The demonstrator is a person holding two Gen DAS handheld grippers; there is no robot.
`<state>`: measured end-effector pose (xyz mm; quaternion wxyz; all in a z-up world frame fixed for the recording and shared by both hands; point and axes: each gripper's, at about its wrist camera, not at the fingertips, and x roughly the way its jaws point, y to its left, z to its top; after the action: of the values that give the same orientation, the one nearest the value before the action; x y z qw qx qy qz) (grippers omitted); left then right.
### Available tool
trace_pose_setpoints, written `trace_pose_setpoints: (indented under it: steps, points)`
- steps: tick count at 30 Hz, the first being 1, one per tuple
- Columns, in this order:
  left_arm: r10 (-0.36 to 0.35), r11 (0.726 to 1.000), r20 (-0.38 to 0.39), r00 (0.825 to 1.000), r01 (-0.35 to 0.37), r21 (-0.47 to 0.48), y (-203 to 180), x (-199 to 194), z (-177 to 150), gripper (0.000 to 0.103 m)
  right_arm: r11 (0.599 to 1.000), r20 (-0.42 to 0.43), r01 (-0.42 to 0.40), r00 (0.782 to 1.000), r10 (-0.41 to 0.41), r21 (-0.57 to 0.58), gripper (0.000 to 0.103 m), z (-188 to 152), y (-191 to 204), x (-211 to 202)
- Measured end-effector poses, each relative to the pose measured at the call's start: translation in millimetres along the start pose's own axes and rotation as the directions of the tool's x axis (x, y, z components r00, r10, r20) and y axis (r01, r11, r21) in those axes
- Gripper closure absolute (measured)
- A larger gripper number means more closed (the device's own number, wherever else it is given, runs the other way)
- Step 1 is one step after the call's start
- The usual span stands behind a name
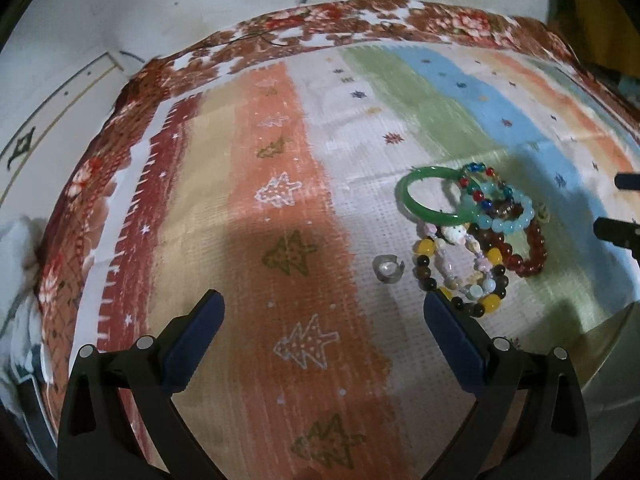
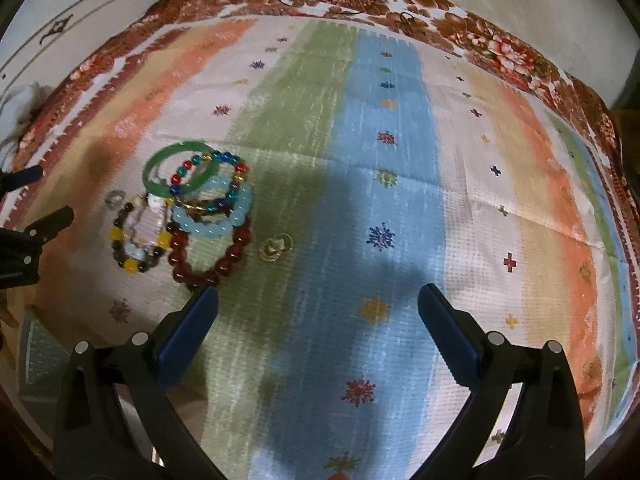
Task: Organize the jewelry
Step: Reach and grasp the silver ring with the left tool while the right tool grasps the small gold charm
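Just ahead-left of the gaping right tongs (image 2: 318, 300), the bracelet pile (image 2: 192, 208).

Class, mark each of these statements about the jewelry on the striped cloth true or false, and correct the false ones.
1. Both grippers are open and hold nothing. True: left gripper, right gripper.
2. The green bangle lies apart from all the bracelets. False: the multicoloured bead bracelet overlaps it.
3. The dark red bead bracelet lies on the cloth. True.
4. The small silver ring sits inside the green bangle. False: it lies alone on the cloth beside the pile.
5. The gold ring is threaded on a bracelet. False: it lies by itself.
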<state>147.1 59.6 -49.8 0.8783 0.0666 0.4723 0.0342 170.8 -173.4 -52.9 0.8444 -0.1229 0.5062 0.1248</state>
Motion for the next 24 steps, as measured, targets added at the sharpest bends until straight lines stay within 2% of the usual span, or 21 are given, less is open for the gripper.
trace_pose_setpoints:
  steps: [5, 15, 20, 24]
  points:
    - [-0.011, 0.999, -0.01, 1.0, 0.011, 0.042, -7, 7, 4, 0.006, 1.0, -0.009, -0.005, 1.0, 0.006, 0.009, 0.005, 4, -4, 10]
    - [-0.048, 0.999, -0.055, 0.997, 0.05, 0.02, -3, 25, 6, 0.006, 0.999, -0.055, -0.025, 0.998, 0.022, -0.04, 0.005, 15, 2, 38]
    - [-0.054, 0.998, -0.076, 0.996, 0.057, 0.035, -5, 36, 8, 0.017, 0.999, -0.078, -0.035, 0.996, 0.033, -0.02, 0.005, 18, -2, 48]
    - [-0.061, 0.997, -0.084, 0.995, 0.065, 0.044, -6, 43, 10, 0.019, 0.999, -0.095, -0.044, 0.995, 0.042, -0.018, 0.016, 19, -2, 55]
